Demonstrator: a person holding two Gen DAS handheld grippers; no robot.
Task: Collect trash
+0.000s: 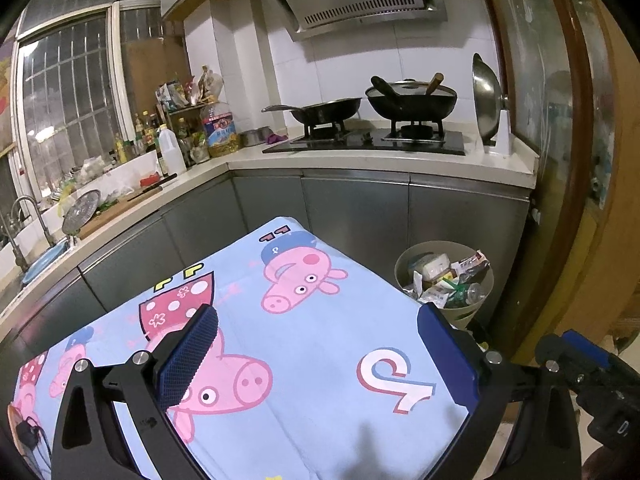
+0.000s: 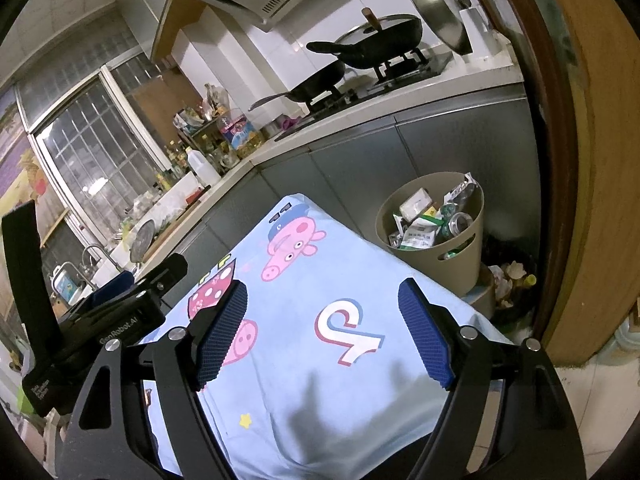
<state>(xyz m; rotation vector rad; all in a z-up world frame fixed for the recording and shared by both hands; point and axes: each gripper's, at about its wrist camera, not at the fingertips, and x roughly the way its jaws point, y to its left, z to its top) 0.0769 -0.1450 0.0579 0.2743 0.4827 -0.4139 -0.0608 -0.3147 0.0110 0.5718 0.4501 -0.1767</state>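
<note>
A beige trash bin (image 1: 476,312) stands on the floor beyond the table's far right corner, filled with wrappers, packets and a green can (image 1: 466,294). It also shows in the right wrist view (image 2: 466,256). My left gripper (image 1: 320,360) is open and empty above the blue cartoon-pig tablecloth (image 1: 312,340). My right gripper (image 2: 324,332) is open and empty above the same cloth (image 2: 320,280). The right gripper's body shows at the right edge of the left wrist view (image 1: 592,376). No loose trash shows on the cloth.
Grey cabinets (image 1: 352,212) and a counter with a stove, two woks (image 1: 412,100) and bottles (image 1: 172,148) lie behind the table. A sink (image 1: 36,240) is at left. A wooden door frame (image 1: 576,160) is at right. More rubbish lies on the floor by the bin (image 2: 512,276).
</note>
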